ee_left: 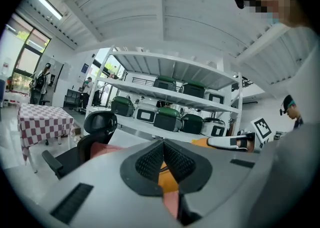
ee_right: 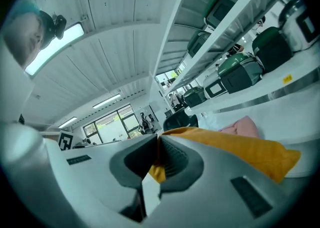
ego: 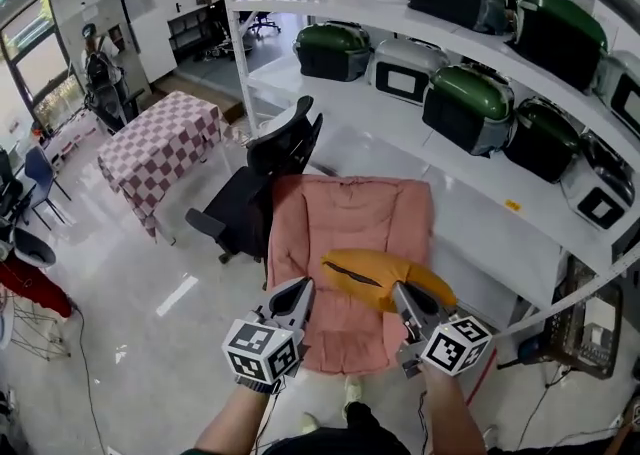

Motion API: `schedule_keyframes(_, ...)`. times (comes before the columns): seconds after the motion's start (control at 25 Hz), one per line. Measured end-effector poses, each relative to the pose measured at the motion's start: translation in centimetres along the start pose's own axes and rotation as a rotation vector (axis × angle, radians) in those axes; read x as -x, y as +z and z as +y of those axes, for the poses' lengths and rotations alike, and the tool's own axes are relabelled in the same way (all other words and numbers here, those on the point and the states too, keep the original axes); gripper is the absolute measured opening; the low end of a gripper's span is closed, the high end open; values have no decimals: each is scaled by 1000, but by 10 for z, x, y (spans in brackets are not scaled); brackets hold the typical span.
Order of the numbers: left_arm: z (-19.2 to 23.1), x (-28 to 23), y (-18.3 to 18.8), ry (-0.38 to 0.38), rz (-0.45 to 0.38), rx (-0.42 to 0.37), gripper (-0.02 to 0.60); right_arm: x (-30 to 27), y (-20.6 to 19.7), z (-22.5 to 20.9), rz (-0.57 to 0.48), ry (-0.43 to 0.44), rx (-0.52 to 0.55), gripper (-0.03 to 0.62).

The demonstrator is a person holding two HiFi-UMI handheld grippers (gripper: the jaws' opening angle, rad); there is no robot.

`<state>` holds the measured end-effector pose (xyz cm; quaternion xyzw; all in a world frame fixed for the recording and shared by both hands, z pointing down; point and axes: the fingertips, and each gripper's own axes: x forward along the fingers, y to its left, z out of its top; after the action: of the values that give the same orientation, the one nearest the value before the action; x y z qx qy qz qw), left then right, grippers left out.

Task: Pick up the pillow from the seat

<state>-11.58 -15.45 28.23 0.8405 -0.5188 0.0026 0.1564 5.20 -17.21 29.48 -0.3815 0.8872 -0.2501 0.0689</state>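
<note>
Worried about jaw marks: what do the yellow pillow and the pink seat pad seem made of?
Pillow: soft matte woven cloth, likely; it sags and folds from the right gripper. Seat pad: matte pink fabric, perhaps plush; stitched panels puff between seams.

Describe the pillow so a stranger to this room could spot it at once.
Find the white shelving of green-lidded machines; before it lies a pink padded seat. At its near end is the pillow, pinched by the right gripper: the only mustard-yellow thing there, with a dark seam.
</note>
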Motion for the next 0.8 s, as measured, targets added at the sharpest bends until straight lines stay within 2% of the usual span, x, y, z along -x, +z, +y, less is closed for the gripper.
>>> schedule_keyframes(0.16,-2,13,14,11,-14,-17,6,6,16,16,-20,7,65,15)
schedule_keyframes(0.4,1,26,41,49,-61,-88,5,11,30,22,-26,-13,120,15)
schedule_keyframes(0.8,-2,37,45,43,-90,-88,6,19,34,36,-23,-3,177,15)
